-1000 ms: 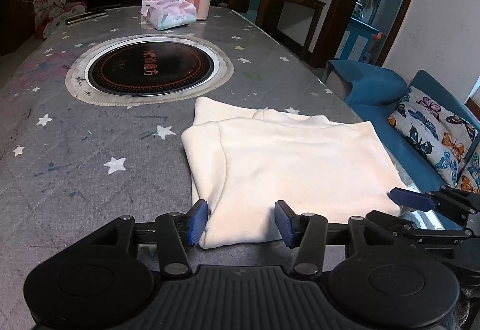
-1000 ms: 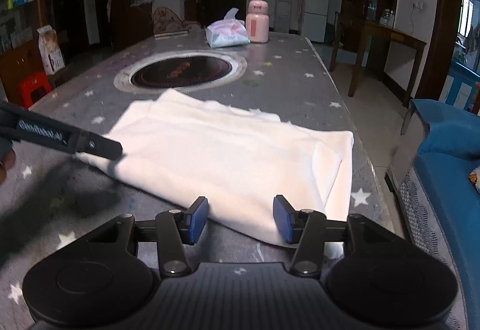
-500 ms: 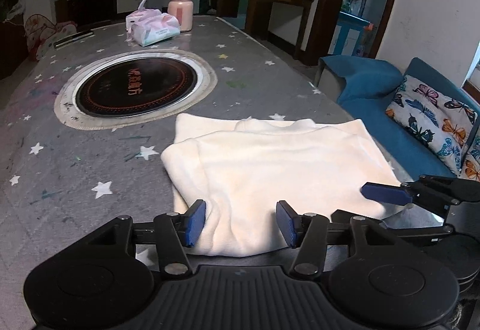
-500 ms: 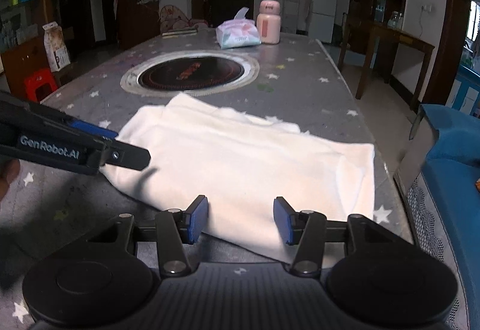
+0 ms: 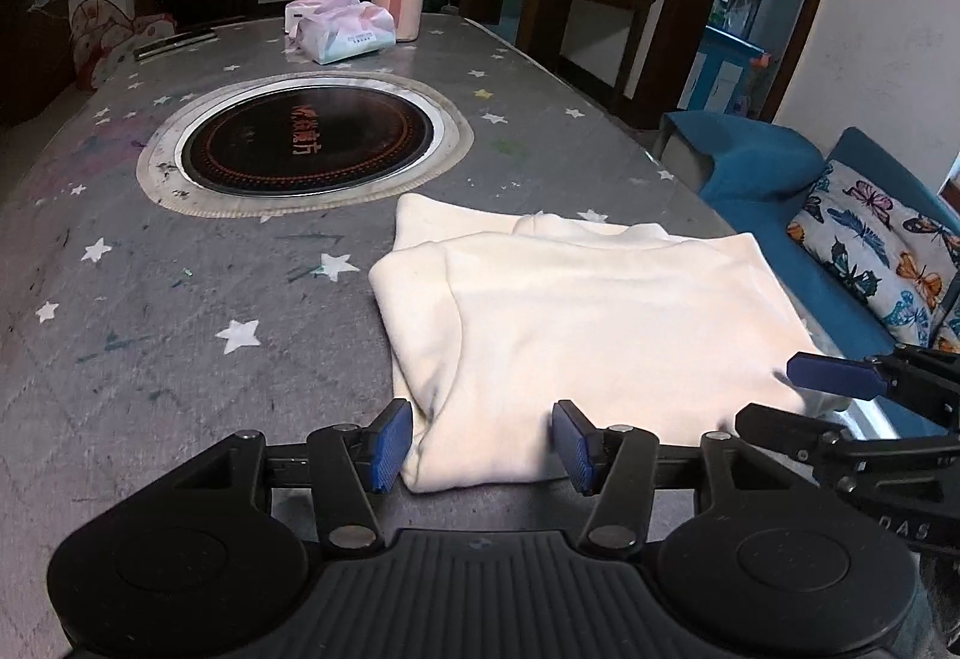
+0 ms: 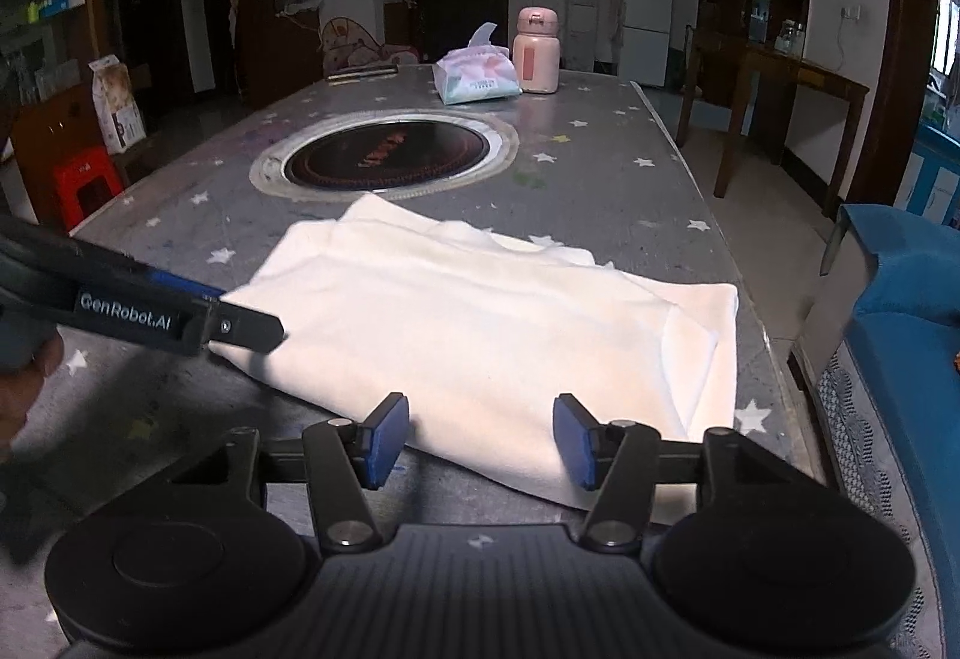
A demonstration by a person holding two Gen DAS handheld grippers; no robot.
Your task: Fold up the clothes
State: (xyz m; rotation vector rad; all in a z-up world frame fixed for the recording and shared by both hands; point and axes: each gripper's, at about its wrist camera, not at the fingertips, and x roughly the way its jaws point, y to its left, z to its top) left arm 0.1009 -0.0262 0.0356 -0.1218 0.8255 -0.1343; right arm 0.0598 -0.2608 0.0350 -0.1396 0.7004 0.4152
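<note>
Folded cream knit garment (image 5: 576, 335) on the grey star-print table (image 5: 180, 335)

Left gripper (image 5: 483, 443) gapes at its near edge; right gripper (image 6: 480, 440) is opening, nothing pinched.

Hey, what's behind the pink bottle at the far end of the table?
Behind the pink bottle stand a water dispenser and a white fridge against the far wall. The bottle covers the dispenser's lower left part; the floor there is hidden by the table.

A cream-white garment (image 5: 576, 335), folded into a flat rectangle, lies on the grey star-patterned worktop (image 5: 180, 311) near its right edge.
</note>
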